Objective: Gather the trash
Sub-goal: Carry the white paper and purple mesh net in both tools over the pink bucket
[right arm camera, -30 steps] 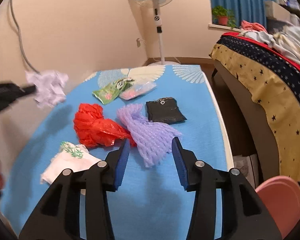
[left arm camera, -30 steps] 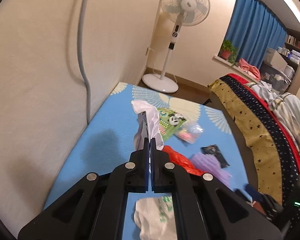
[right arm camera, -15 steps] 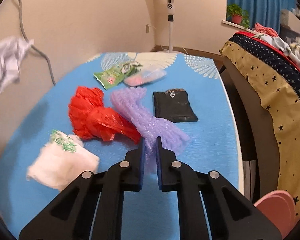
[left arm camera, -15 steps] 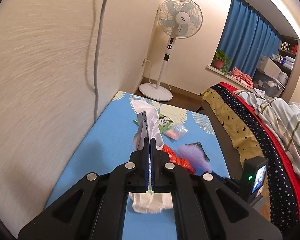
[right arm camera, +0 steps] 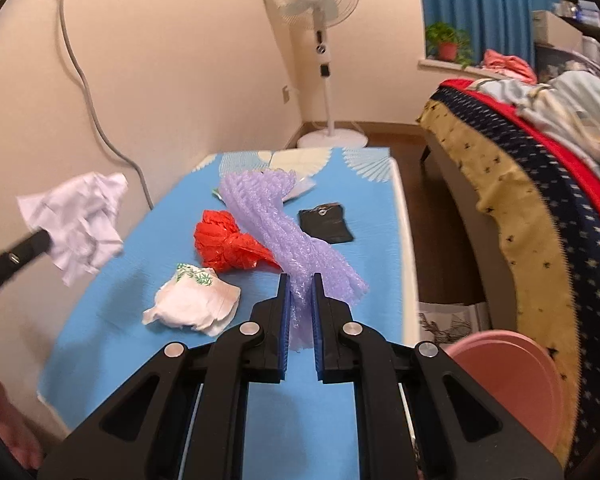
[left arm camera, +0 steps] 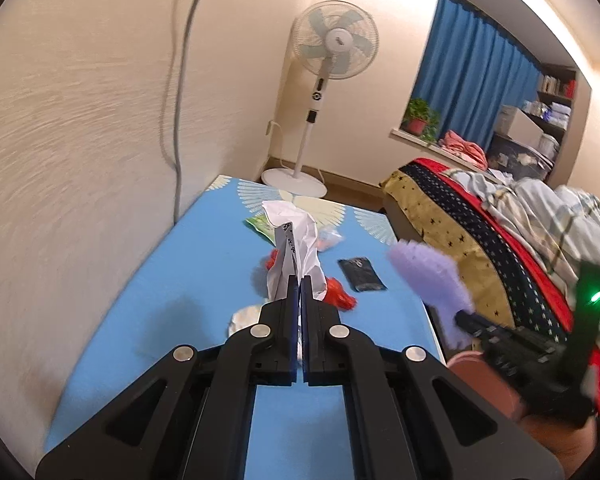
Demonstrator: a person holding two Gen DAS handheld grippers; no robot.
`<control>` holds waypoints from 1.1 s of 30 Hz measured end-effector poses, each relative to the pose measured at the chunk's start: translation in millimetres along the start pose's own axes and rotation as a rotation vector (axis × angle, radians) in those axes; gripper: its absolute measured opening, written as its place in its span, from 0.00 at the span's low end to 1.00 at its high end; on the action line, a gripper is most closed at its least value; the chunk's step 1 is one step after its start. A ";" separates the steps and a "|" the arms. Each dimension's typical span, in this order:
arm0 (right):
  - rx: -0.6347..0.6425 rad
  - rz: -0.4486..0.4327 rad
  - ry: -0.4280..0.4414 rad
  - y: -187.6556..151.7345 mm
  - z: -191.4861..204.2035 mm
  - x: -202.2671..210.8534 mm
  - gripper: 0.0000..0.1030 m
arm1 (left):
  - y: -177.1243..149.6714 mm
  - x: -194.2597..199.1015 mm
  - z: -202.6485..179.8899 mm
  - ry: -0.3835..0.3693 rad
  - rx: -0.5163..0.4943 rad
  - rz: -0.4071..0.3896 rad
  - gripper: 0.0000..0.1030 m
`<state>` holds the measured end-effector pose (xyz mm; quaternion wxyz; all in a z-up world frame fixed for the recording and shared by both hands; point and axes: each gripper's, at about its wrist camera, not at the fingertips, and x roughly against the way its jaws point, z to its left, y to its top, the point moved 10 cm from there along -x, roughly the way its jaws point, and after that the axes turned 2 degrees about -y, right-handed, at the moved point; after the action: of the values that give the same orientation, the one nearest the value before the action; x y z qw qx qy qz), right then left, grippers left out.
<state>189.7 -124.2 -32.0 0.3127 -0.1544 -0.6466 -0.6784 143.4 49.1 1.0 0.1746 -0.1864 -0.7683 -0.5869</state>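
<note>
Left gripper: jaws clamped on crumpled white paper, above the worktop.
Right gripper: jaws clamped on purple foam net, lifted off the worktop's right side.

1. The right gripper, whose jaws stood wide apart over the blue table a second earlier, closed onto the purple foam net, which now sat pinched between its pads.
2. The purple foam net, earlier lying flat beside the red plastic bag, was lifted off the table; in the left wrist view it moved to the right of the frame, hanging in the air.
3. The left gripper carried the crumpled white paper back from the fan, so more wall filled the left of its frame.
4. In the right wrist view the paper shifted lower at the left edge.
</note>
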 end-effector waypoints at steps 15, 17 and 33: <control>-0.096 -0.163 -0.198 -11.3 -82.7 132.0 0.10 | -42.6 19.0 -64.5 -0.104 -0.102 -0.004 0.01; -0.114 -0.168 -0.226 -22.3 -94.1 134.7 0.10 | -51.0 17.5 -75.4 -0.117 -0.119 0.006 0.01; -0.256 -0.136 -0.377 -60.1 -167.7 131.1 0.10 | -100.9 1.5 -152.9 -0.249 -0.191 0.065 0.01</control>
<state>85.6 -318.9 -17.9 0.1177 -0.2728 -0.6114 -0.7335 100.1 -123.0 -44.4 0.0785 -0.2983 -0.7182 -0.6238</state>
